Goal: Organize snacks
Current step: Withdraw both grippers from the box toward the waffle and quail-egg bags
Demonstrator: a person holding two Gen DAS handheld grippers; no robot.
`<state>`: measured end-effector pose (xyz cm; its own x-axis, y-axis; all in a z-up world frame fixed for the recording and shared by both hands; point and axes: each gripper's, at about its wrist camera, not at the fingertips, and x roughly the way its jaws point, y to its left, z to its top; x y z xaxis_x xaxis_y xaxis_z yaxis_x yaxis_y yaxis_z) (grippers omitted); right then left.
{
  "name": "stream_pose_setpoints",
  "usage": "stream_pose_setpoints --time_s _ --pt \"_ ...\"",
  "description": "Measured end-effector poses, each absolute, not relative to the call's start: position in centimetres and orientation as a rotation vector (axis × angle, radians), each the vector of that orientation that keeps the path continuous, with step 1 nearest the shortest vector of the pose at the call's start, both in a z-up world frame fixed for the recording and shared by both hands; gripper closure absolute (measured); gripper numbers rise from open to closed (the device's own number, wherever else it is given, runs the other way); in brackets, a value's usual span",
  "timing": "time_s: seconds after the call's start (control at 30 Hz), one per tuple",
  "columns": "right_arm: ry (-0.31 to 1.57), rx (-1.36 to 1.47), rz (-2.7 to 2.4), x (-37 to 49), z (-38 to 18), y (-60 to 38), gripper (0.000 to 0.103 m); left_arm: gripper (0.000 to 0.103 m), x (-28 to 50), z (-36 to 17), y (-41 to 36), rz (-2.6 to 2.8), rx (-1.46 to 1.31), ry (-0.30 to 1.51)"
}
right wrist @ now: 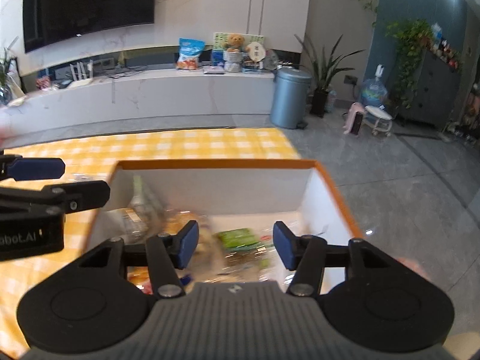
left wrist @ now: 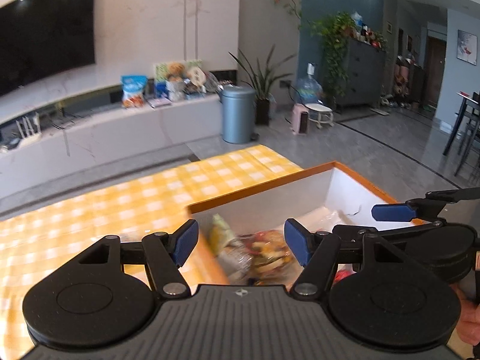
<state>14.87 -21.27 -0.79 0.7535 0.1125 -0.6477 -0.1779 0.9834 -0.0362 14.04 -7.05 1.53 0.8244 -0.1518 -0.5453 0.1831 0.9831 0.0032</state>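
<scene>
A white box with an orange rim (left wrist: 261,186) (right wrist: 216,164) stands on the yellow checked tablecloth (left wrist: 120,204) (right wrist: 180,144). Several snack packets (left wrist: 261,252) (right wrist: 237,240) lie inside it, blurred; one is green (right wrist: 238,237). My left gripper (left wrist: 241,241) is open and empty over the box's left edge. My right gripper (right wrist: 235,244) is open and empty over the box's inside. The right gripper's blue fingertips (left wrist: 393,212) show at the right of the left wrist view; the left gripper's fingers (right wrist: 36,168) show at the left of the right wrist view.
Beyond the table are a white TV bench (right wrist: 150,90) with bags and a teddy bear, a wall TV (right wrist: 87,3), a blue-grey bin (right wrist: 289,102), potted plants (right wrist: 324,72) and a stool (right wrist: 379,120) on the grey floor.
</scene>
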Motion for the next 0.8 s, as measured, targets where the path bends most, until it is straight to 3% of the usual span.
stream_pose_setpoints --time_s 0.2,0.67,0.7,0.8 --pt "0.715 -0.036 0.253 12.4 -1.0 -18.0 0.041 0.026 10.5 1.0 -4.5 -0.063 0.09 0.535" --pt "0.747 -0.053 0.427 8.5 -3.4 -9.2 0.039 0.022 5.6 -1.3 2.4 0.149 0.013 0.545" --pt "0.744 -0.062 0.431 8.3 -3.6 -8.8 0.034 0.022 5.5 -1.6 2.8 0.158 0.002 0.553" --pt "0.7 -0.132 0.415 7.6 -3.9 -7.6 0.033 0.022 5.0 -2.7 4.1 0.179 -0.025 0.582"
